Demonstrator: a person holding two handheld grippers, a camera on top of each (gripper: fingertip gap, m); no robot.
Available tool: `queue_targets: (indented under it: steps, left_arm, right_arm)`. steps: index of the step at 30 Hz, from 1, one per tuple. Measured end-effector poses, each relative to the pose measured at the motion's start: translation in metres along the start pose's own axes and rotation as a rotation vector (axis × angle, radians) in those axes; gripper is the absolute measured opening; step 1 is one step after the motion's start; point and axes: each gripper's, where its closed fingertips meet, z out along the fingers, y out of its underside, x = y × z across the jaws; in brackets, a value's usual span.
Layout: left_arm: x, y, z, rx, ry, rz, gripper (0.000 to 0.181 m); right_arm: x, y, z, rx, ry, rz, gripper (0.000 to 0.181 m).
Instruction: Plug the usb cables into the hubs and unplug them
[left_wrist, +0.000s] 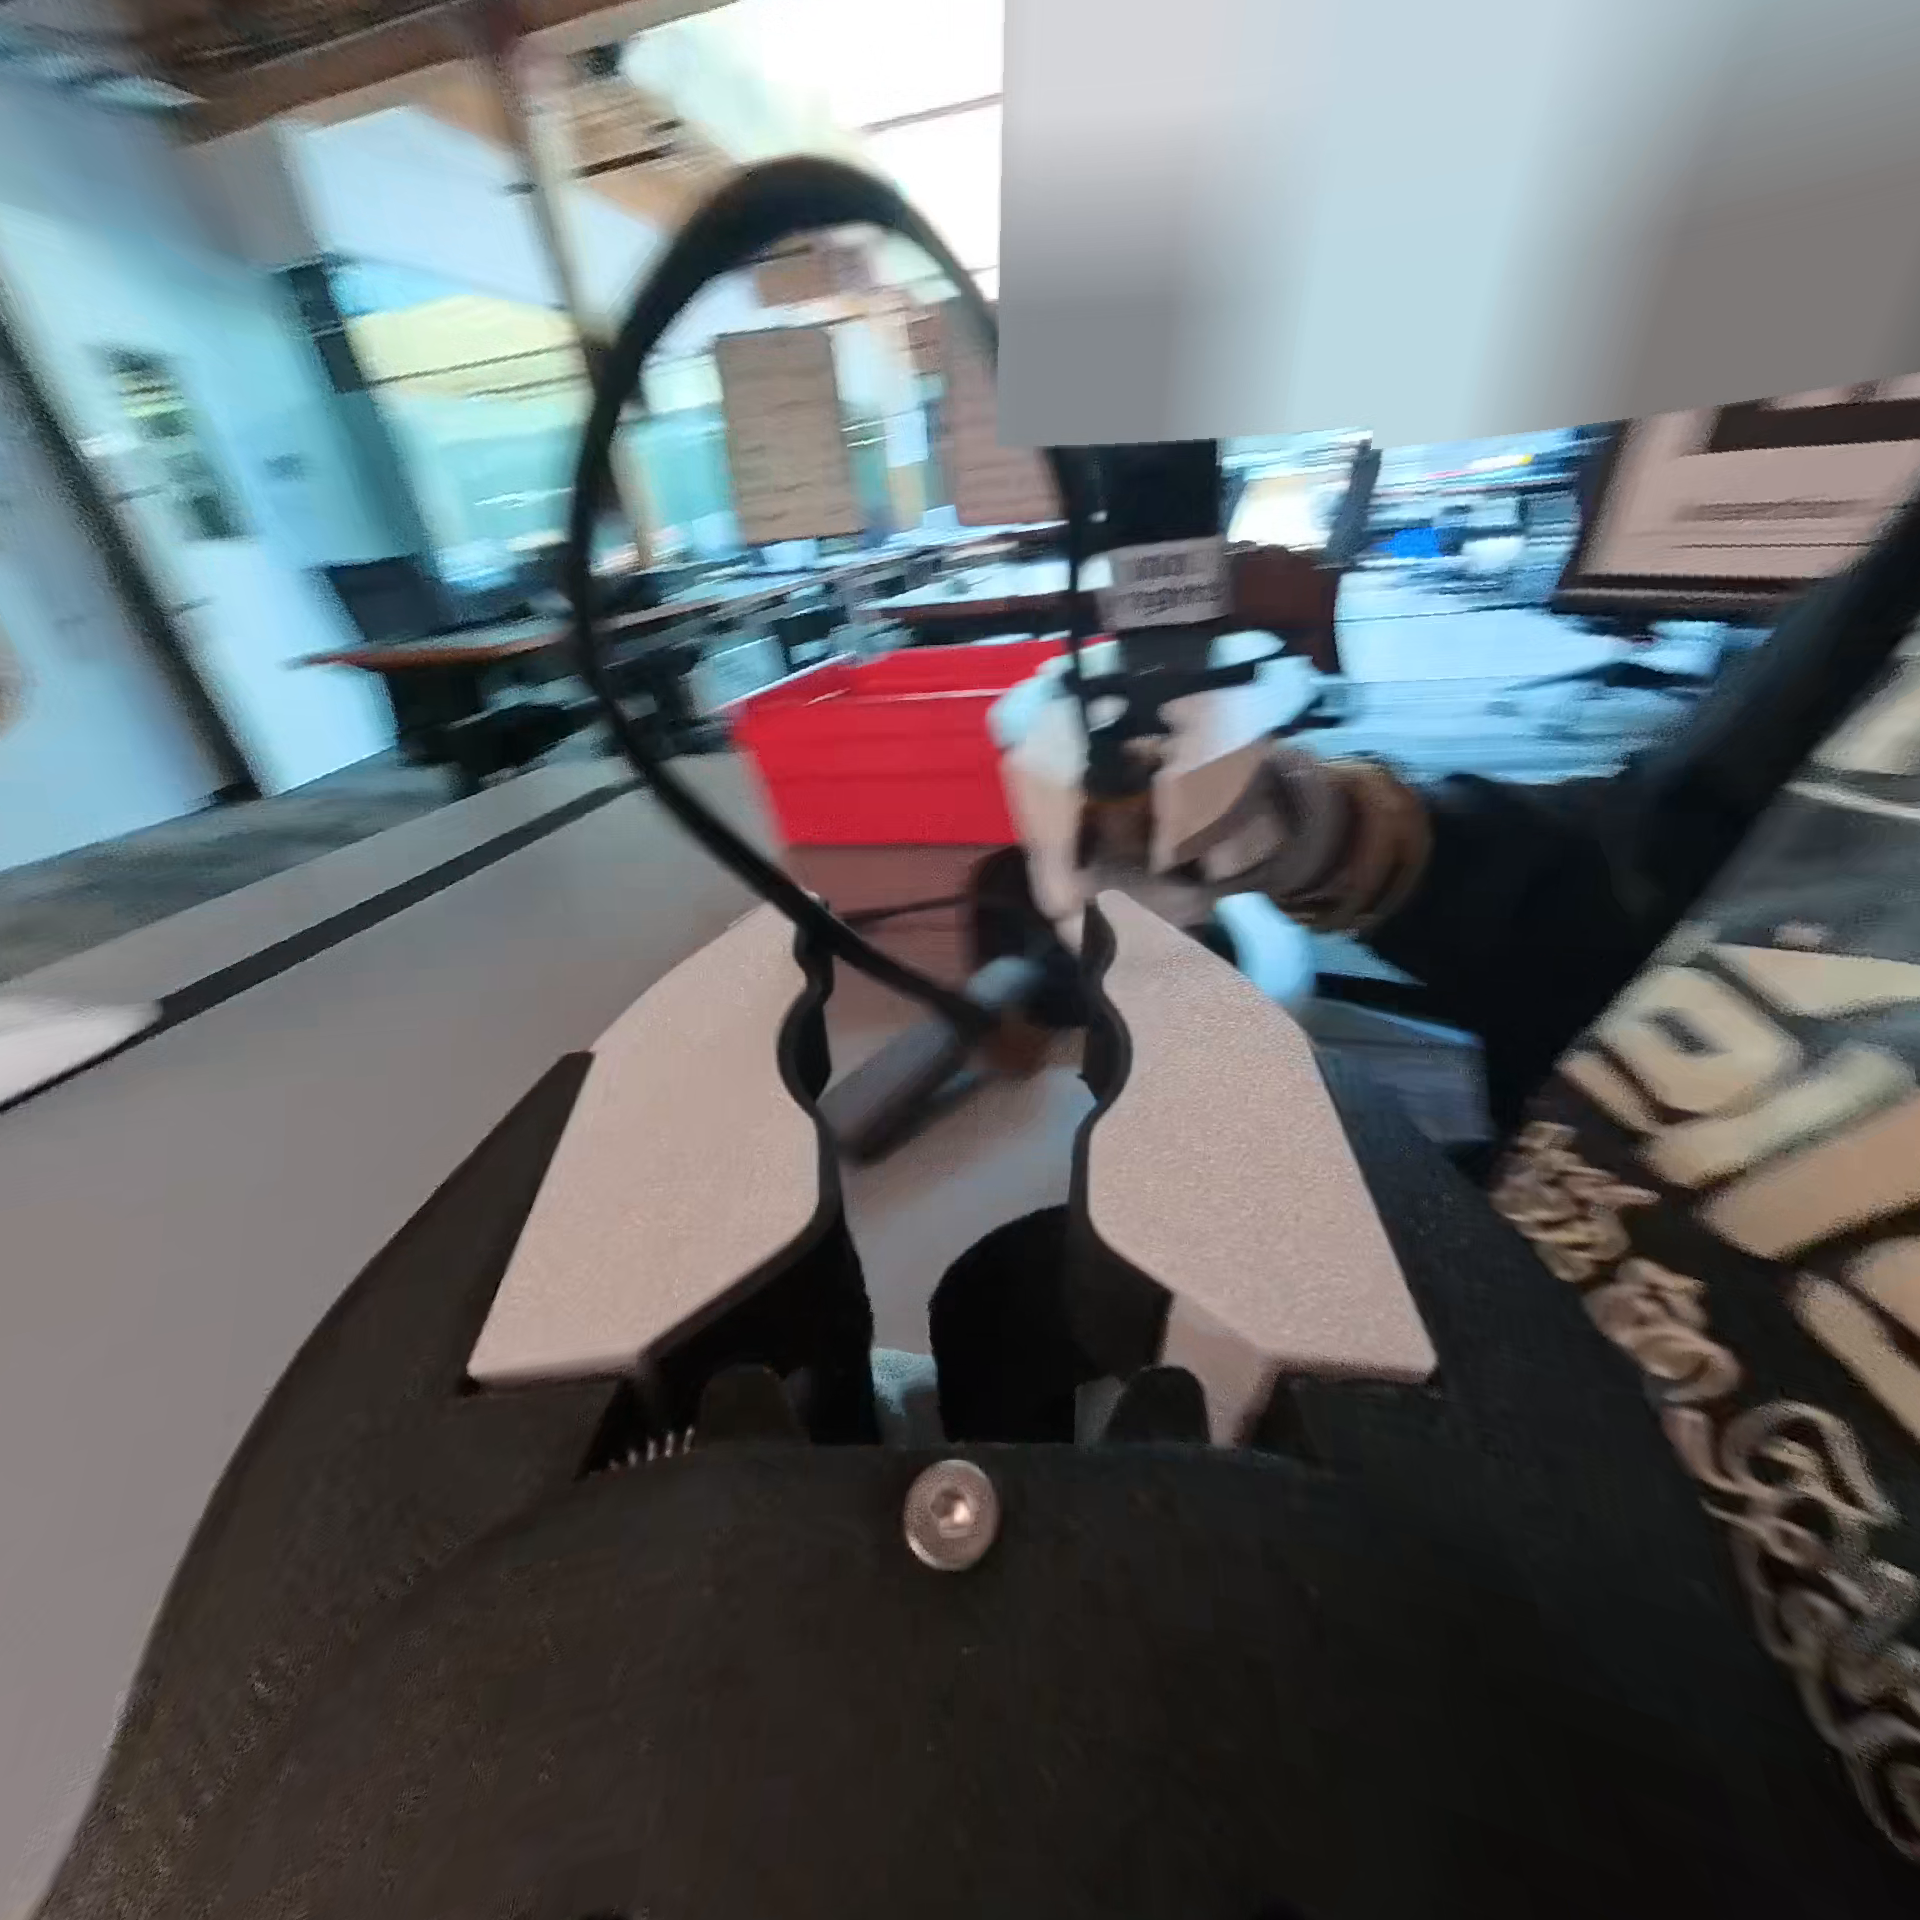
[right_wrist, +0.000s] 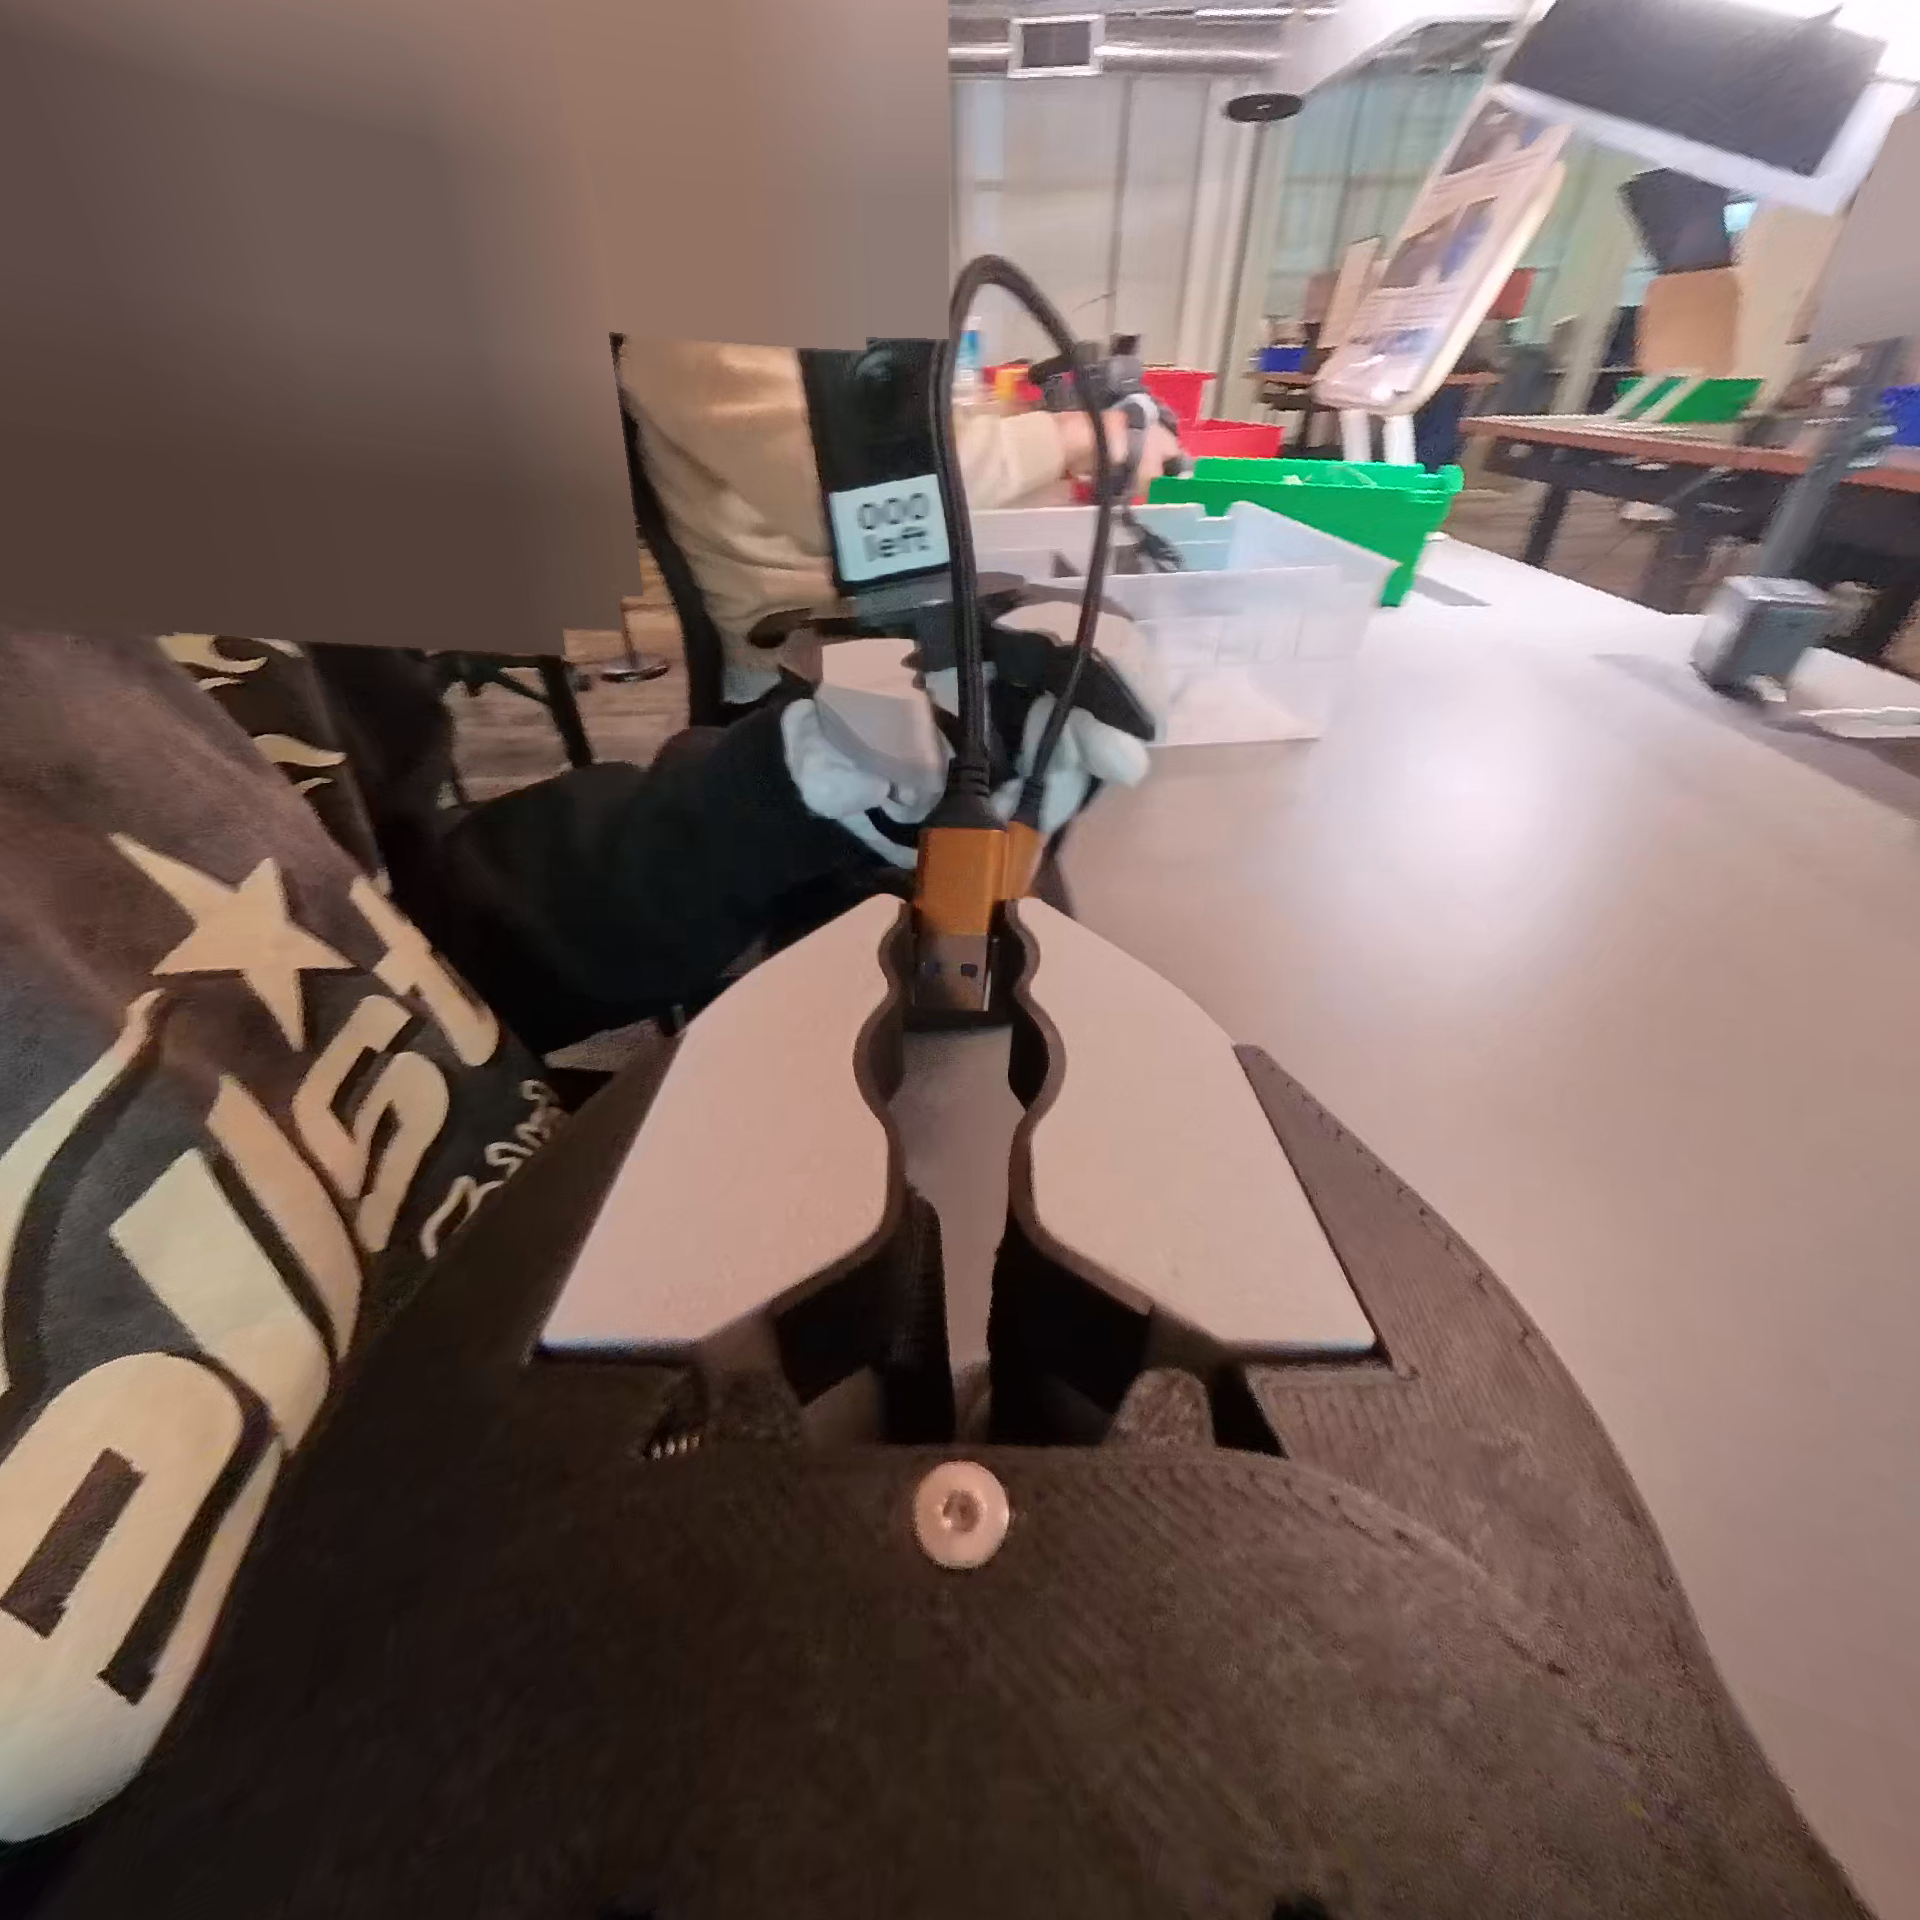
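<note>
My right gripper (right_wrist: 954, 940) is shut on the orange USB-A plug (right_wrist: 956, 883) of a black cable (right_wrist: 961, 540). The plug's metal end shows bare between the fingertips. The cable loops up and comes back down to a second, smaller orange plug (right_wrist: 1023, 847) beside the first. My left gripper (left_wrist: 956, 925) is open, its fingers standing on either side of the cable (left_wrist: 613, 436), which rests against the left fingertip (left_wrist: 805, 935). It shows in the right wrist view (right_wrist: 977, 743) just behind the plugs. A dark grey hub (left_wrist: 899, 1086) lies blurred on the table under both grippers.
A red bin (left_wrist: 883, 748) stands behind the hub. A clear divided bin (right_wrist: 1247, 613) and a green bin (right_wrist: 1320, 509) stand at the back of the grey table (right_wrist: 1507, 987). A small grey box (right_wrist: 1756, 623) sits far right. The person's printed shirt (right_wrist: 208, 1091) is close. The grippers' ends are close to 5 cm from one another.
</note>
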Motion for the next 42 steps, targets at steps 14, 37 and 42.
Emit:
queue_targets:
  steps: [14, 37, 42]
  left_arm:
    - [0.03, -0.033, -0.02, 0.255, 0.222, -0.13, 0.044]
    - [0.061, -0.007, 0.016, 0.101, 0.329, -0.089, 0.017]
    - [0.061, -0.008, 0.015, 0.104, 0.332, -0.08, 0.015]
  right_arm:
    - [0.03, -0.013, -0.017, 0.1, 0.145, 0.082, 0.015]
    - [-0.034, 0.002, 0.021, 0.046, -0.22, 0.187, 0.015]
    - [-0.033, -0.001, 0.022, 0.054, -0.183, 0.124, 0.015]
